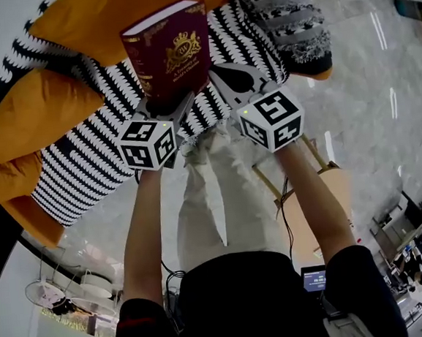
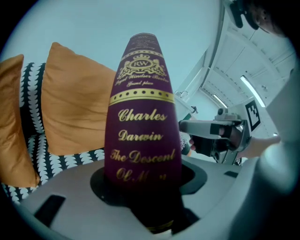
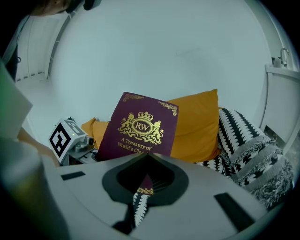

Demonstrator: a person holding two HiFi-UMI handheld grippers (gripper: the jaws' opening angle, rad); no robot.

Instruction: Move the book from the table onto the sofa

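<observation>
The left gripper (image 1: pixel 163 108) clamps the maroon book (image 1: pixel 167 49) by its lower edge. The volume stands upright between the jaws, rising toward 12 o'clock, held in the air above the black-and-white sofa (image 1: pixel 86 164) and its orange cushions (image 1: pixel 41 116). At the book's 4 o'clock, just beside it, the right gripper (image 1: pixel 234 78) has its jaws closed together — nothing between them.
</observation>
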